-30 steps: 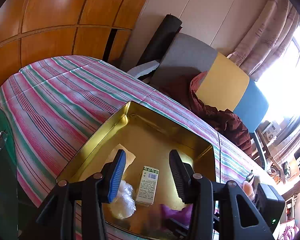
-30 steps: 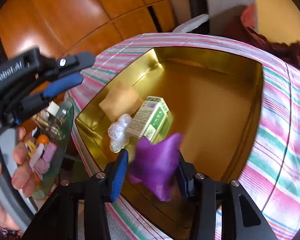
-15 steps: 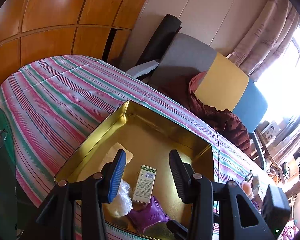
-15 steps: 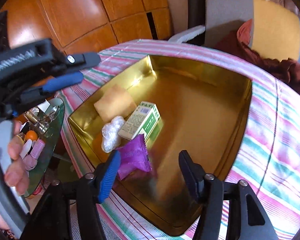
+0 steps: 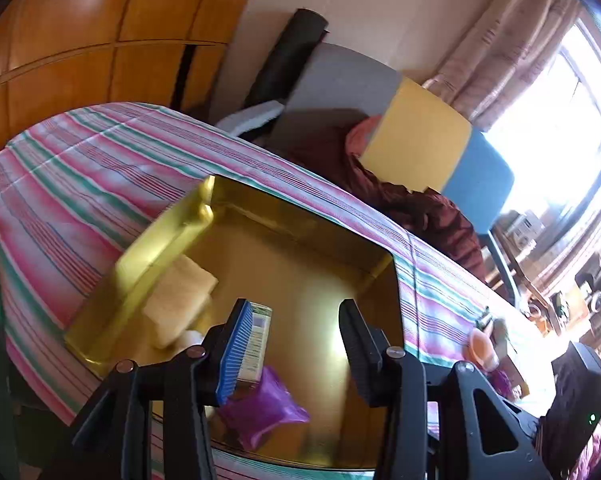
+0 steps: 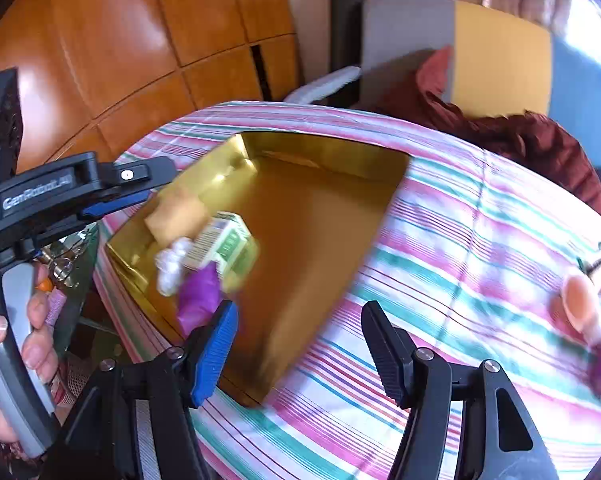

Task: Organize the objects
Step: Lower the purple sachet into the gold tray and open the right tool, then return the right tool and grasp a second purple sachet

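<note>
Right gripper [image 6: 296,340] jaws apart, nothing between them, above near rim of gold tin [image 6: 320,148] and striped cloth [image 6: 460,240]. Left gripper [image 5: 292,344] also parted, empty, over tin [image 5: 300,220]. Purple packet [image 5: 264,404] lies in tin's near corner, touching green-white box [image 5: 258,340]; beige pad [image 5: 178,296] and clear plastic wad [image 6: 172,264] beside. Orange item [image 6: 580,296] blurred at cloth's right edge.

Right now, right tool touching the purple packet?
Apart. Right wrist view: the purple packet lies in the gold tin; the right tool stands open, nothing between its fingers.
</note>
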`<state>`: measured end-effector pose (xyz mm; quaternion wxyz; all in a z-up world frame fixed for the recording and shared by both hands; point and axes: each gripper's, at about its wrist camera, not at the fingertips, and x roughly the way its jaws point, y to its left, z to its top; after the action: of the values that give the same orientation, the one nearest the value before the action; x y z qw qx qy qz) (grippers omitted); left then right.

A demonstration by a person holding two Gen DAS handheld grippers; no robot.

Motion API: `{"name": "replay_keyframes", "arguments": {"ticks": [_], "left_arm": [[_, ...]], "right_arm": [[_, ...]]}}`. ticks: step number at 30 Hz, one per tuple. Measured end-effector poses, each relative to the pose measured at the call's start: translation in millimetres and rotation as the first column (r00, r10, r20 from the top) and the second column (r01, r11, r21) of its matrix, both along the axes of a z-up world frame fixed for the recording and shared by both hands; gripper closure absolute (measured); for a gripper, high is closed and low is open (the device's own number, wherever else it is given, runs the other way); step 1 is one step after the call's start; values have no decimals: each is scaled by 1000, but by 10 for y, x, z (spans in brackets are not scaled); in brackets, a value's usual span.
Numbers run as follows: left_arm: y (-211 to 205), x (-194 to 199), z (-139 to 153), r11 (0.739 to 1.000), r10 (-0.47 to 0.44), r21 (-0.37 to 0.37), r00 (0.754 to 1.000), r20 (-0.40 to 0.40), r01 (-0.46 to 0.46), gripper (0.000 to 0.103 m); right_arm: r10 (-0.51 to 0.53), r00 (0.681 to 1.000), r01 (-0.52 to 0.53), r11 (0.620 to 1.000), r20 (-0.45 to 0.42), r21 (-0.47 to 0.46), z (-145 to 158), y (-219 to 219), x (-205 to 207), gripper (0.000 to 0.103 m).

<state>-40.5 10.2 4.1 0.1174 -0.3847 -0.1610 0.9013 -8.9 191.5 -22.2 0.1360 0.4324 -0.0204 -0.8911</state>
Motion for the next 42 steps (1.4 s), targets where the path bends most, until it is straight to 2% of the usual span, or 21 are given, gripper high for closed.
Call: {"name": "replay_keyframes", "arguments": {"ticks": [5,10,15,21,25,30,32,35,36,38,42], "left_arm": [[316,84,-36,994,-102,-25,995,10,103,58],[706,207,-101,970,-233,-58,972,42,235,58],[1187,459,-159,912,-392,-103,918,60,396,58],[1542,762,-215,844,-521,-112,851,67,525,58],[1661,873,-286,817,-557,-121,826,86,563,58],[1727,927,-334,806,-568,-128,816,103,578,58],[1737,944,-351,804,-570,-131,815,106,580,58],[1736,942,-372,804,-569,-131,815,113,580,58],[1739,937,-384,804,-568,-131,815,118,580,58],[1747,929,-408,805,-566,-131,815,125,579,58],[1799,911,-453,804,-565,-127,813,141,581,58]], "right_arm": [[-68,997,68,998,30,8,-75,381,133,38],[-127,988,124,992,83,39,-197,842,286,36],[-232,964,222,971,132,85,-312,1424,421,36],[-386,910,378,922,154,79,-272,2226,570,36],[-457,881,449,889,121,93,-125,2631,528,36],[-460,875,450,888,149,97,-195,2916,326,36],[-451,874,448,892,182,61,-295,2992,246,36],[-475,855,489,872,210,-17,-433,3103,185,37],[-479,849,500,865,222,-47,-475,3137,178,38],[-477,844,508,857,244,-85,-560,3178,164,47],[-479,841,510,858,252,-69,-592,3163,163,55]]}}
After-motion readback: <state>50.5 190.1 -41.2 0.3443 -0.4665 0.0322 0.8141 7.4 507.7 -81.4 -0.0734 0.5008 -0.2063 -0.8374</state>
